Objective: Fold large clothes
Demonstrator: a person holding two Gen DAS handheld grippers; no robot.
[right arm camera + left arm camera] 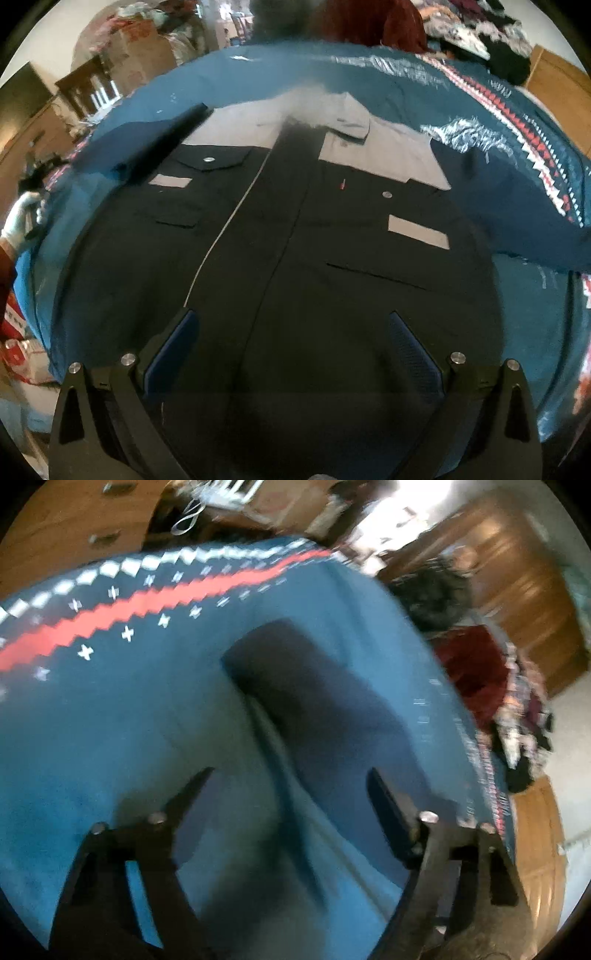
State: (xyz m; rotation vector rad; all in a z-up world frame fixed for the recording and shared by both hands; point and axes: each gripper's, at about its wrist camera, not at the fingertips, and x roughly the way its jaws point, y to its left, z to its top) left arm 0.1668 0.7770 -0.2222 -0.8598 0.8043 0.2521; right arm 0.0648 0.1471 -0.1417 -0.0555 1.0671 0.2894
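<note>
My right gripper (291, 325) sat nearest the lens, its blue-padded fingers (173, 343) spread wide and holding nothing, poised over the lower front of the jacket (295, 240). The jacket lay flat and face up on the teal blanket (369, 74), collar away from me: dark body, grey yoke and collar (351, 118), a light zip line down the front, two snap-flap chest pockets, two grey patches (419, 230). One sleeve (147, 147) angled out toward the upper left; the other ran off to the right over the blanket.

My left gripper (291, 786) was likewise released, fingers apart and empty, above a dark sleeve (314, 701) lying on the same blanket. That view was motion-blurred, so I could not tell whether the fingers touched the fabric.

Surface: the blanket covered the whole work area and carried a border of red zigzag (147, 605), white squares and small white crosses.

Room: a heap of clothes (480, 672), dark red among them, lay beyond the blanket's far edge. Wooden furniture (517, 590) stood behind, with drawers (107, 535) in the left wrist view and cardboard boxes (140, 55) in the right. A gloved hand (22, 218) showed at the left margin of the right wrist view.
</note>
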